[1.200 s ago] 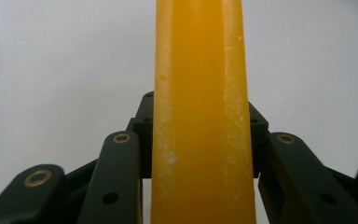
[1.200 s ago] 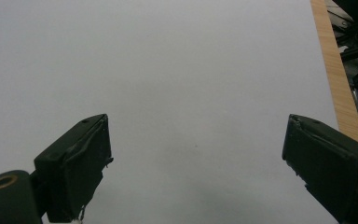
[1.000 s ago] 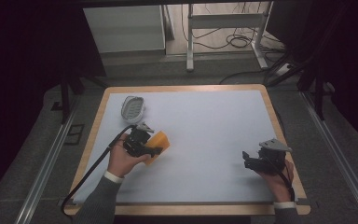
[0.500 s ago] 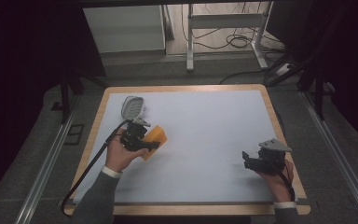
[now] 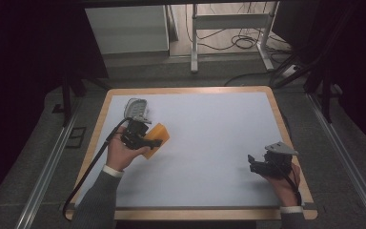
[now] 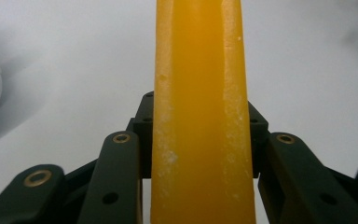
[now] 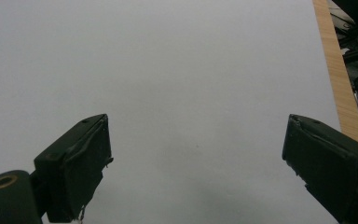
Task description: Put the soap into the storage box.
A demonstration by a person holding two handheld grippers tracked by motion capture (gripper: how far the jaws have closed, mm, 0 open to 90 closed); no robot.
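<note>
The high view looks down on the whole table (image 5: 209, 143); both gripper views sit seemingly close above its white surface.

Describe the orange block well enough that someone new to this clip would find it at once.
Start at the white table and go to its left side, where the left gripper is clamped on the orange block. A pale rounded object sits just beyond it. The block is flat and the one brightly coloured thing on the table.

Ahead of the right gripper (image 5: 253, 161), jaws spread wide, lies bare white table (image 5: 219, 129) with open passage forward. The left gripper (image 5: 148, 141) has an orange block (image 5: 153, 138) clamped between its jaws; a clear dish (image 5: 136, 108) sits just beyond it.
</note>
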